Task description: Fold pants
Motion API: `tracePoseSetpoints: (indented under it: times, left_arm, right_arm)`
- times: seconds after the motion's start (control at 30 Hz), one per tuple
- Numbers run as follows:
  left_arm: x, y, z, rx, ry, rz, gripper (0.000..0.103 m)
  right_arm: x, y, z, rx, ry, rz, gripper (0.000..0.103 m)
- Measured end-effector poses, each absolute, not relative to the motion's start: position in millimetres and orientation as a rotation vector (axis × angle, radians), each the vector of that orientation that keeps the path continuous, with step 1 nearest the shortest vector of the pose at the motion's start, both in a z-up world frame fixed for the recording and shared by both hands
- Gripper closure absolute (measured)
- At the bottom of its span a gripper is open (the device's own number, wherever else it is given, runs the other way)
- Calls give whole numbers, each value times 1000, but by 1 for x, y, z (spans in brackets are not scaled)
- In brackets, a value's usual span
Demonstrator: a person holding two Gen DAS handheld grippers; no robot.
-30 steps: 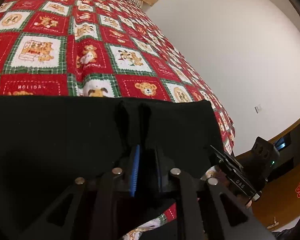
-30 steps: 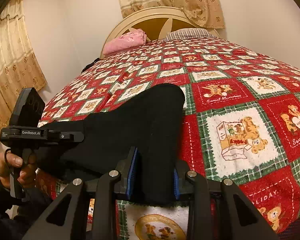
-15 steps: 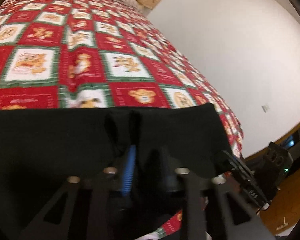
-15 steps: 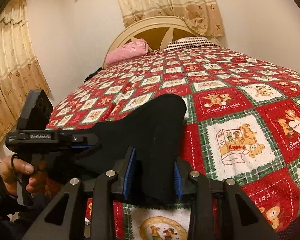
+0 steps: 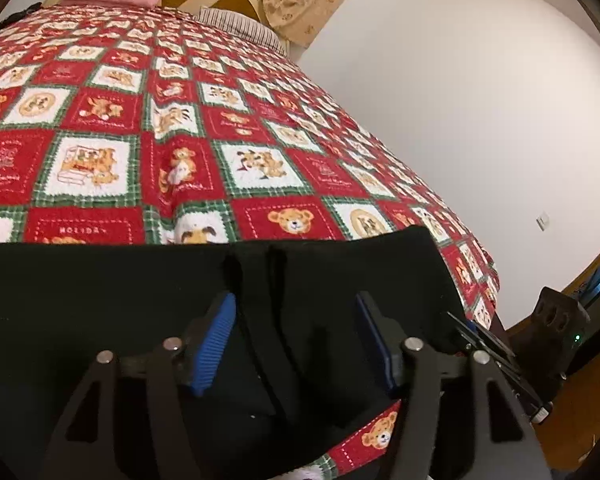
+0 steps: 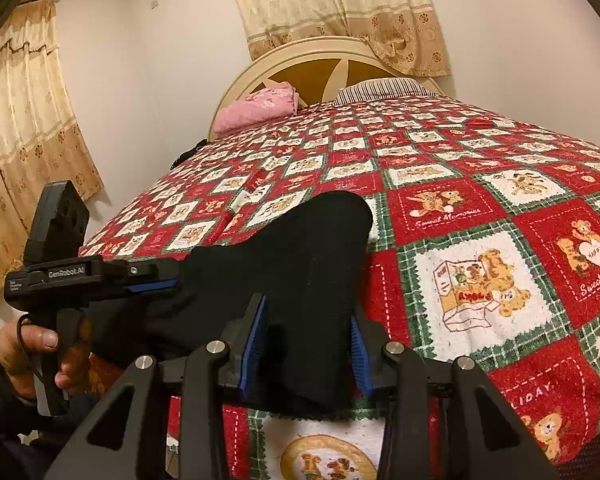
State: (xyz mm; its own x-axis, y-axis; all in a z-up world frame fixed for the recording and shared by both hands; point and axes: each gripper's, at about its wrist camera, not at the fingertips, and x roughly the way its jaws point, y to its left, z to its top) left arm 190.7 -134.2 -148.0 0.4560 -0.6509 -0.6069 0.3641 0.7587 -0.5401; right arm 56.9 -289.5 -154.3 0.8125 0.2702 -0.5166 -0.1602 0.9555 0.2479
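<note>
Bedroom, foot of a bed: I'm running both grippers over a red-green holiday quilt (image 6: 476, 280) w/ black pants (image 6: 300, 264) bunched on its near edge, part draped over the side. Largest first: the quilt covers the whole bed, patchwork squares of teddy bears; the pants lie as a dark folded mass just ahead of both tools, one rounded end reaching up-bed.

Handling, my read: pants look soft, limp, light knit, no stiffness, so they'll sag from any pinch & slide little on the nubby quilt. Best hold is prob. at a folded edge or corner, two points well apart, so the layers lift together.

Left gripper (image 5: 296, 344): jaws opening, blue pads spread clear w/ a ridge of black cloth standing between them, not pressed. Right gripper (image 6: 306, 354): jaws opening too, cloth between the pads; on the right-hand side cloth meets pad, on the other I can't tell contact, so the grip looks about gone. A hand (image 6: 32, 356) holds the left tool's handle, seen from the right cam.

Writing: "GenRobot.AI" on the left tool's body; quilt squares read "HOLIDAY", "Sweet Memories", "HAPPY". Smaller print on the tool is too fine to read.
</note>
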Motion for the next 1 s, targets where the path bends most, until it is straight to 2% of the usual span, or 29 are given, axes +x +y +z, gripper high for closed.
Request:
tracePoseSetpoints:
  times: [0.13,0.3,0.37,0.4,0.43,0.57,0.63,0.7,0.83,1.0]
  left_arm:
    - [197,-144,-162,-330,955,-631,40]
    - [200,-159,-163,-292,942,-638,39]
    - [198,-164,-159,-262,939,-657,65]
    - [198,-166,-160,-249,950,-671,87]
    - [197,-163,-160,-261,950,-674,89]
    - [196,-140,-152,-370,952,-710,91]
    - [194,-122,-142,-455,947,-745,91]
    - [191,-105,-128,-488,932,-763,91]
    - [185,-68,-113,-519,928,-743,91]
    - [183,-35,-131,-544,976,-667,91]
  right_arm:
    - [57,-289,-153,199,574,236,63]
    - [55,-288,-152,195,565,241,63]
    - [55,-288,-151,194,562,239,63]
    - [55,-288,-151,195,560,239,63]
    - [55,-289,-151,197,556,238,63]
    - [49,-294,-146,209,513,224,62]
    - [46,-299,-143,229,483,218,45]
    - [45,-304,-141,255,463,215,40]
    - [48,-303,-143,253,482,207,40]
    - [47,-294,-143,222,480,216,40]
